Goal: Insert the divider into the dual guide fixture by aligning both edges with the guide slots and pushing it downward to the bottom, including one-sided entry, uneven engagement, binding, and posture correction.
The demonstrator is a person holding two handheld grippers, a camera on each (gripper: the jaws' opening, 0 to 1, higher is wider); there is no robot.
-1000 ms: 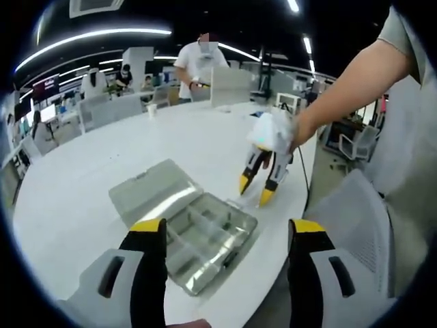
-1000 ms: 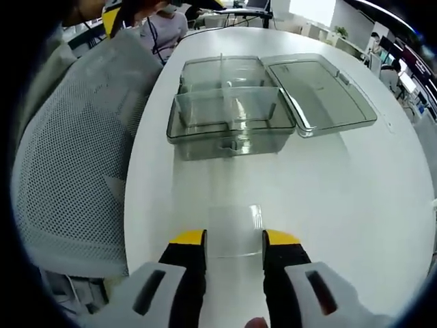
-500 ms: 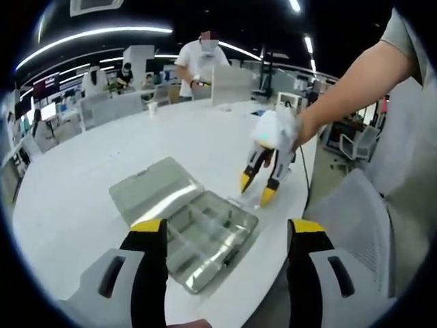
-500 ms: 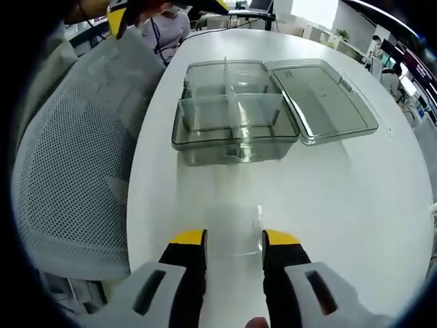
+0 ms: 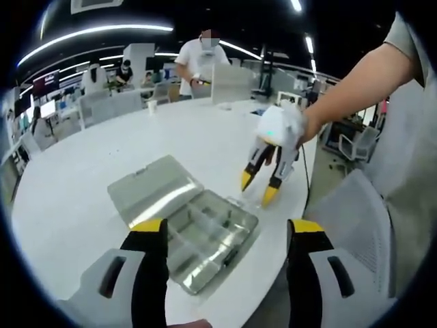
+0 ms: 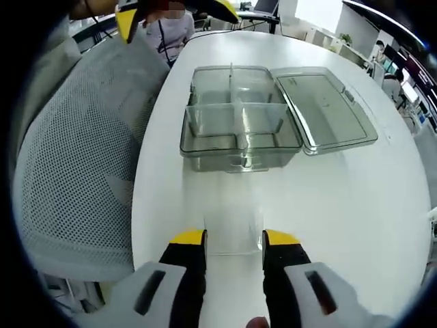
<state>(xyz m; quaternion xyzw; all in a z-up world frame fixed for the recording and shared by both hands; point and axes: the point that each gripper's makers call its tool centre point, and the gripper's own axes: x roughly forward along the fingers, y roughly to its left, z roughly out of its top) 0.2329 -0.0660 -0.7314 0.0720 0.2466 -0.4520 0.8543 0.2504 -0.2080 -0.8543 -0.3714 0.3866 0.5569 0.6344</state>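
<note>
Alignment comes first, we judge: before any push, both short edges of the divider (image 6: 233,229) should sit square over a matching pair of slots in the clear compartment box (image 6: 239,130), so that neither side enters ahead of the other. We would carry the sheet level, lower it gently, and if one edge catches, ease back and straighten it instead of forcing it down.

In the right gripper view, the right tongs (image 6: 234,239) are drawn close together around the near edge of the clear sheet. It looks pinched between the yellow tips, though the plastic is so transparent that we cannot be certain of contact. The sheet extends forward from the tips, low over the white worktop (image 6: 355,198). The box sits well ahead of these tongs, clearly apart from the sheet, with its lid (image 6: 324,109) swung open to the right and its inner walls already dividing it into cells.

In the left gripper view, the left tongs (image 5: 227,229) are spread wide and hold nothing; the box (image 5: 205,239) lies just beyond and between their tips. The right tongs (image 5: 260,188) come in from the right, held in a gloved hand (image 5: 281,127), tips pointing down at the worktop just past the box's far corner. A mesh chair back (image 6: 75,164) stands left of the right tongs.
</note>
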